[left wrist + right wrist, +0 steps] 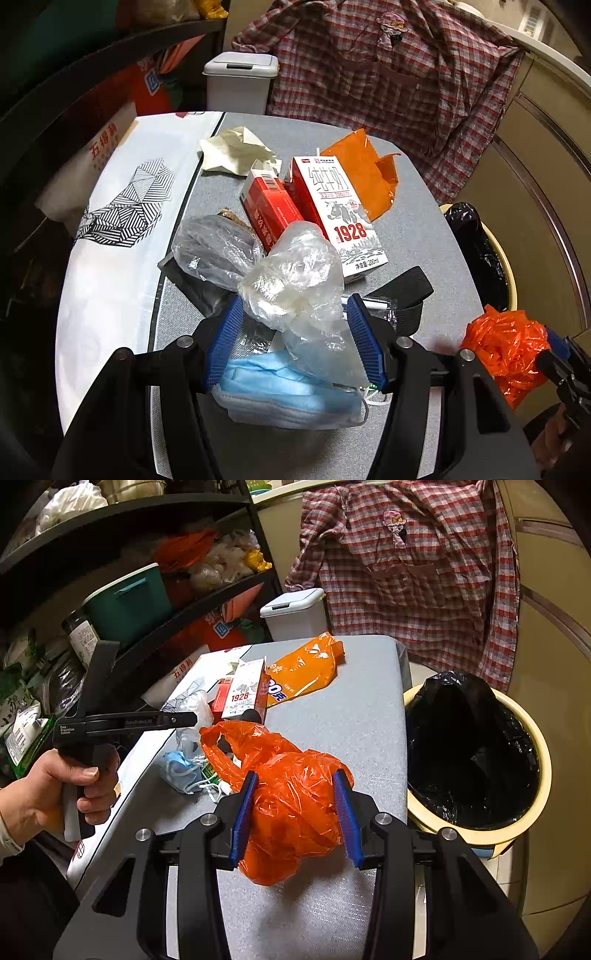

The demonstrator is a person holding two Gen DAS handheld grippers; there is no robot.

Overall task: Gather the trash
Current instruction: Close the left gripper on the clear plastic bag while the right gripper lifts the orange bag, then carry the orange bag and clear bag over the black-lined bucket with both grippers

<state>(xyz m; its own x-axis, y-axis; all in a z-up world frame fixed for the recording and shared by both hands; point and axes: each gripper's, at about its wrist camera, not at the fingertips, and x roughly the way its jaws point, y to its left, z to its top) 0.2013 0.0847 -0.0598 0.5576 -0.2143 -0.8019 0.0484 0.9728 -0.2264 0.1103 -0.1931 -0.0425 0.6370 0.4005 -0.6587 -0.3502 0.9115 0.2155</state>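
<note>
Jaws of the right gripper (295, 818) squeeze a crinkled orange plastic bag (291, 805) over the grey woven table (354, 723), while the left gripper (295, 341) stands wide around a clear crumpled bag (295, 284), not pressing it. Only the right wrist view shows fully the round cream bin (532, 812) with black liner, beside the table. Smaller, the white milk carton (340, 214) reads "1928", above a soft blue face mask (284, 395).

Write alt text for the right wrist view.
The right gripper clamps a crumpled orange plastic bag above a grey table, beside a black-lined trash bin. Beyond lie a milk carton and blue face mask.
</note>
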